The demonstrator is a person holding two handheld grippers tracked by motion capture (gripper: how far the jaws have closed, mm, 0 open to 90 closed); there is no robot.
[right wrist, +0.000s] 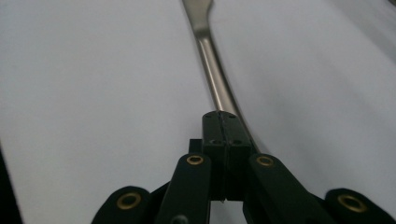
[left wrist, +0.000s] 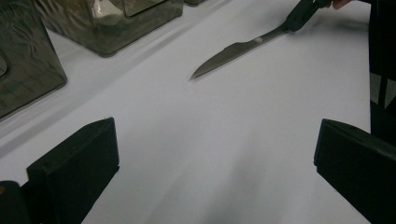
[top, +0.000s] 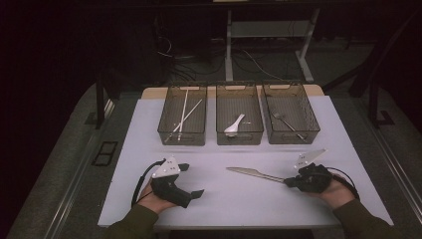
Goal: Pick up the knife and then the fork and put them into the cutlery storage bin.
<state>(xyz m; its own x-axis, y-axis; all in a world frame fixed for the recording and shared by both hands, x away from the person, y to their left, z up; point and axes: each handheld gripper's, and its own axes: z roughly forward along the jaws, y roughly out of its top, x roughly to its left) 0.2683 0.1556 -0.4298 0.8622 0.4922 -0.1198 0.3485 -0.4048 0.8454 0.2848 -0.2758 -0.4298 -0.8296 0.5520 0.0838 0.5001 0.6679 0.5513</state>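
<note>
The right gripper [top: 290, 182] has its jaws pinched tight on the handle end of the knife [top: 254, 173], which lies on the white table [top: 239, 199] in front of the three bins [top: 239, 130]; the left gripper [top: 193, 180] rests nearby, jaws wide apart and holding nothing.

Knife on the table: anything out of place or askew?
Only the knife: it lies loose on the mat, outside the three bins that hold the other utensils. The right gripper is shut on its handle end. Nothing spilled or damaged.
</note>
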